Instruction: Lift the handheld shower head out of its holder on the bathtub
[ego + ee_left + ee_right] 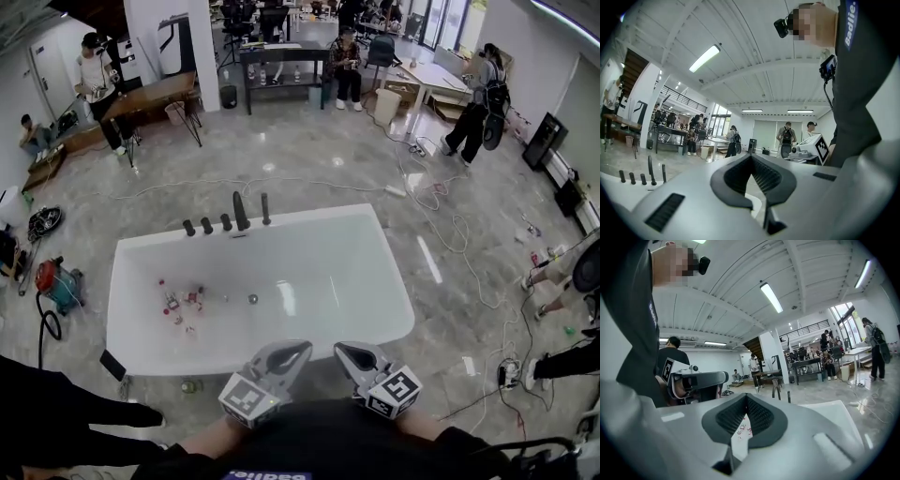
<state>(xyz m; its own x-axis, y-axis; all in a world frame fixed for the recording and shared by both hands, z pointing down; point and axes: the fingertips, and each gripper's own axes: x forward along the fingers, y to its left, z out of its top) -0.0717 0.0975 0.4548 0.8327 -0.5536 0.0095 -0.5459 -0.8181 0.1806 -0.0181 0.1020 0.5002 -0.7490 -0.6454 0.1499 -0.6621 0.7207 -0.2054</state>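
Note:
A white bathtub (394,281) lies ahead of me. On its far rim stands a row of black fittings: three short knobs (207,225), a tall spout (241,211), and at the right end a slim upright piece that looks like the handheld shower head (265,208) in its holder. The same row shows in the left gripper view, with the shower head (663,173) at its right end. My left gripper (292,352) and right gripper (349,354) are held side by side over the near rim, far from the fittings. Both are shut and empty: left gripper (751,157), right gripper (746,397).
Several small bottles (178,305) and a drain (252,299) are on the tub floor. A red vacuum (56,281) stands at the left. Cables (441,216) trail over the floor at the right. People, tables and a black shelf (281,66) are far behind.

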